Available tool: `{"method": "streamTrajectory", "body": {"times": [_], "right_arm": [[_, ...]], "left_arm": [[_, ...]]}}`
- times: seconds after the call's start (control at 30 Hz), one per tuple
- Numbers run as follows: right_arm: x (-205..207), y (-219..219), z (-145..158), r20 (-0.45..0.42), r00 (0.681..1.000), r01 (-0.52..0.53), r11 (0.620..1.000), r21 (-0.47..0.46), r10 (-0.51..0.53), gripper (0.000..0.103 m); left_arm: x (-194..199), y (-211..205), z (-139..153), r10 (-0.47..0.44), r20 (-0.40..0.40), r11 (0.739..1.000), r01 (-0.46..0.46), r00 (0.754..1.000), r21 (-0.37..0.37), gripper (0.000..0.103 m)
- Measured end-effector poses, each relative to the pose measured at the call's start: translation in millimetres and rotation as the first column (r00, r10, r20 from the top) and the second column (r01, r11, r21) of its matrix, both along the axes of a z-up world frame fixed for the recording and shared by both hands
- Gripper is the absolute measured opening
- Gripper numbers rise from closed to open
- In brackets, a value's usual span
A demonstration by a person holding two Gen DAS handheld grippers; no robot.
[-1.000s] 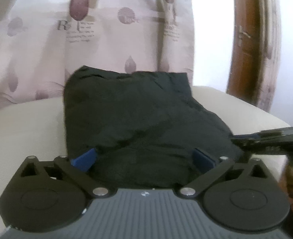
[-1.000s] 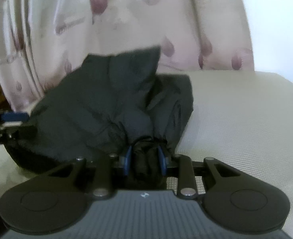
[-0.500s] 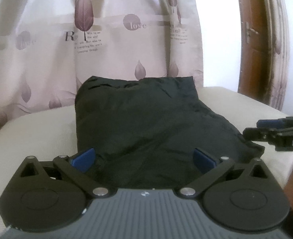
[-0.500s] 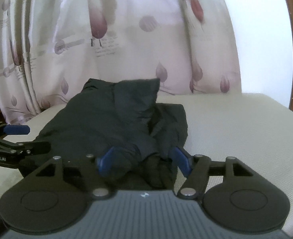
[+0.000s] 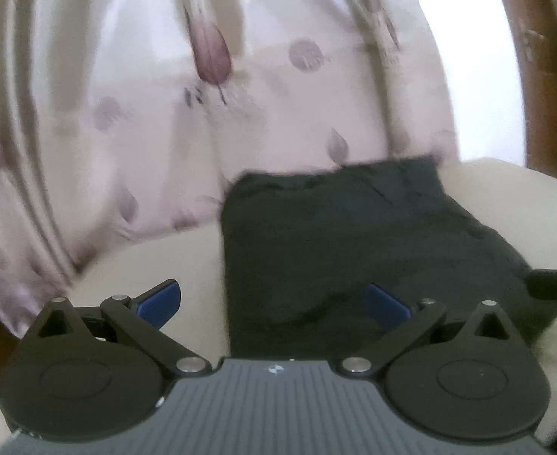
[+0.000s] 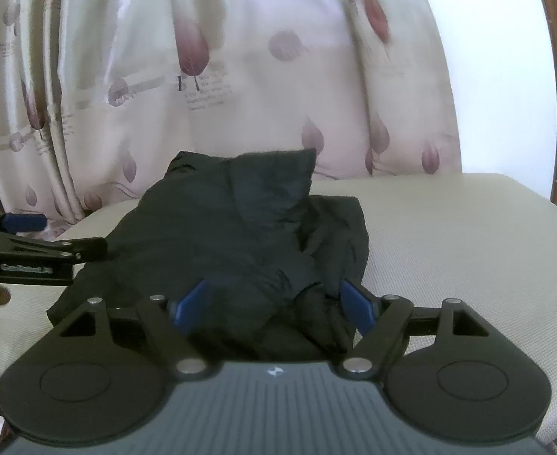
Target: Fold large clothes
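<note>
A black garment [image 5: 354, 239] lies folded into a rough rectangle on a cream cushioned surface [image 5: 172, 261]. In the right wrist view the garment [image 6: 240, 235] looks bunched, with a raised flap at the back. My left gripper [image 5: 274, 303] is open and empty at the garment's near left edge; its left finger is over the cushion. My right gripper [image 6: 274, 303] is open, its blue fingers [image 6: 358, 303] on either side of the crumpled near end, not holding it. The left gripper also shows in the right wrist view [image 6: 24, 242].
A pale curtain with leaf prints [image 6: 240, 76] hangs right behind the cushion. A brown wooden door frame [image 5: 536, 76] stands at the right. The cushion [image 6: 449, 235] extends to the right of the garment.
The right gripper let go of the garment's near end and opened wide. The left gripper stayed open and swung left, so the garment now sits right of centre in its view.
</note>
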State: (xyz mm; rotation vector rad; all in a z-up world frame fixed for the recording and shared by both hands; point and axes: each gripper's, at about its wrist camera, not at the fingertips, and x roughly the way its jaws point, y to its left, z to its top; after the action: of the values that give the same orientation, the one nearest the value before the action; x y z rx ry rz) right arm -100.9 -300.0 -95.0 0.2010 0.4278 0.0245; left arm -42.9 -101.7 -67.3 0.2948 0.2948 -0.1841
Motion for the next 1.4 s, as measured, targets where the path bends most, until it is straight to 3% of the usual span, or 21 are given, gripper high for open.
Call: {"method": "streamTrajectory", "body": {"times": [0.07,0.2,0.63,1.13,1.4], "right_arm": [[-1.8,1.2,1.2,0.006,1.0,0.003,1.0,0.0,-0.003,0.079],[-3.6,1.5,0.7,0.006,1.0,0.019,1.0,0.0,-0.019,0.083],[-3.5,3.2,-4.7,-0.025,1.0,0.012,1.0,0.007,-0.012,0.083],[-6.7,5.0,-5.3,-0.02,1.0,0.022,1.0,0.001,-0.022,0.084],[-7.3,7.0,-3.3,-0.014,1.0,0.023,1.0,-0.005,-0.023,0.084]], "left_arm": [[-8.8,2.7,2.3,-0.032,0.036,0.999,0.033,0.999,-0.036,0.103],[-7.1,8.8,4.7,-0.115,-0.009,0.988,0.113,0.993,-0.105,0.103],[4.1,2.3,-1.5,-0.111,-0.091,0.991,0.104,0.99,-0.084,0.103],[10.5,2.6,-2.1,-0.151,-0.147,0.982,0.131,0.977,-0.139,0.103],[5.1,5.3,2.8,-0.182,-0.112,0.97,0.16,0.977,-0.185,0.103]]}}
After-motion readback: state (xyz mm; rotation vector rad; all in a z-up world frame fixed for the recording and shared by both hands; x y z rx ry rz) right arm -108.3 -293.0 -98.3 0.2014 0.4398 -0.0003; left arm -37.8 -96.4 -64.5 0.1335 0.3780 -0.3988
